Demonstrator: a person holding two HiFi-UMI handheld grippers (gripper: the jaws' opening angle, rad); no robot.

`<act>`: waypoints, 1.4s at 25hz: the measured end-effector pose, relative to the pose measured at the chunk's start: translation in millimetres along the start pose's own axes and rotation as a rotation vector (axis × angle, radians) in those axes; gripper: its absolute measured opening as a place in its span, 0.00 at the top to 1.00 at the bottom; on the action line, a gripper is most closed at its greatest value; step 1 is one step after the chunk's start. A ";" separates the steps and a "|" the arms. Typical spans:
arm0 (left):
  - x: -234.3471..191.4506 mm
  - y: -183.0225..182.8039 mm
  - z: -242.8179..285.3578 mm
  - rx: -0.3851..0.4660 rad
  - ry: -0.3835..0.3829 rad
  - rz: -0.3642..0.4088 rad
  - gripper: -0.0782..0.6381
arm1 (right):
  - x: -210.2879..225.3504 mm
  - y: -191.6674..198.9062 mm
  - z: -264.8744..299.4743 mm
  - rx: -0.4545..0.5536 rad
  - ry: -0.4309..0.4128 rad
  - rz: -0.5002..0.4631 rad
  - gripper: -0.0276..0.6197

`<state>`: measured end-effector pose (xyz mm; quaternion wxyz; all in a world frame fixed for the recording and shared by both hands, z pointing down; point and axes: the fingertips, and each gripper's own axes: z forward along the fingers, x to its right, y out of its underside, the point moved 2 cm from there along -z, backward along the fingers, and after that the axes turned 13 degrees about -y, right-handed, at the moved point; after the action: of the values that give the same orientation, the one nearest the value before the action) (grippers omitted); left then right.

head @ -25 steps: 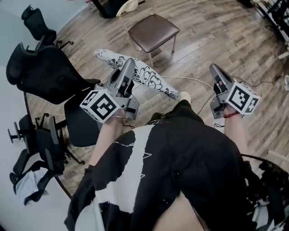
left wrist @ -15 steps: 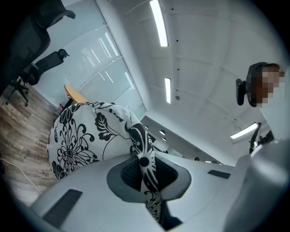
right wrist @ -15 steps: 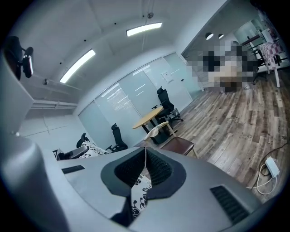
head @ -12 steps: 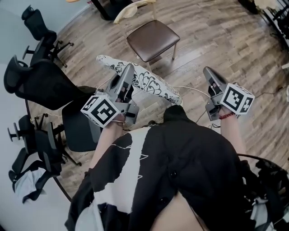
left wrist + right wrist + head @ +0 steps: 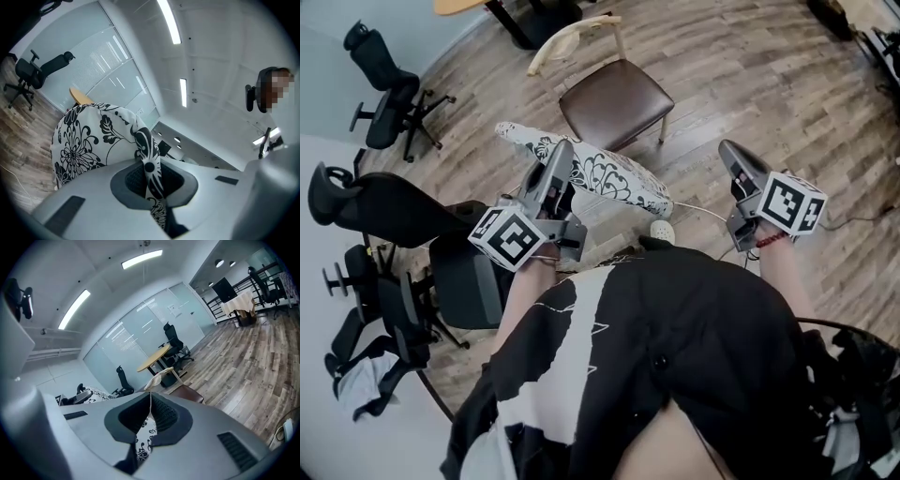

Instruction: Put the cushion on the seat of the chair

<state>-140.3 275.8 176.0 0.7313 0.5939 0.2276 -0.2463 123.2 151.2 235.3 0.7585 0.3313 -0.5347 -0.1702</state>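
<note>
The left gripper (image 5: pixel 565 150) clenches the floral cushion (image 5: pixel 614 175) mid-frame below the brown chair (image 5: pixel 614 94), and the right gripper (image 5: pixel 728 150) is closed at right.

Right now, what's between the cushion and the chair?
Only bare floor, as the head view shows; the cushion hangs just short of the chair.

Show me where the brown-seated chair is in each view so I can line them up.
Head view: the chair stands at top centre, beyond the cushion.
Left gripper view: not in it; the cushion clamped in the left tongs covers the lower left.
Right gripper view: centre, just above the right tongs.
Shared landmark: the floral cushion, in all three views.
</note>
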 end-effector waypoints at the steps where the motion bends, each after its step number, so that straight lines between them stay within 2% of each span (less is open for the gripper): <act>1: 0.8 -2.1 10.1 0.002 -0.005 0.000 0.86 | 6.0 -8.5 3.8 -0.006 -0.002 -0.003 0.92; 10: 15.3 -16.9 1.8 0.082 0.024 0.007 0.86 | -7.1 -9.4 -8.7 -0.007 -0.020 -0.032 0.92; 15: 24.6 -22.4 0.5 0.094 0.050 0.010 0.86 | -17.6 -8.0 -15.3 0.008 -0.018 -0.035 0.92; 18: 24.3 -25.2 33.3 0.084 0.050 0.013 0.86 | 2.6 -25.6 -5.4 0.016 -0.020 -0.024 0.92; 22: 14.6 -25.1 86.3 0.074 0.012 0.006 0.86 | 43.4 -47.8 12.7 -0.001 -0.014 0.001 0.92; 27: 4.8 -19.5 110.0 0.053 -0.006 0.004 0.86 | 61.6 -54.0 18.6 0.006 0.002 0.024 0.92; 33: 0.4 -20.7 146.6 0.041 0.015 -0.013 0.86 | 85.7 -67.6 36.3 0.004 0.013 0.040 0.92; 35: -7.2 -20.6 159.2 0.022 -0.003 -0.014 0.86 | 94.1 -70.4 45.2 -0.002 0.012 0.056 0.92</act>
<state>-152.4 116.8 195.3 0.7234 0.5999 0.2277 -0.2548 123.1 28.1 262.2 0.7666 0.3164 -0.5390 -0.1474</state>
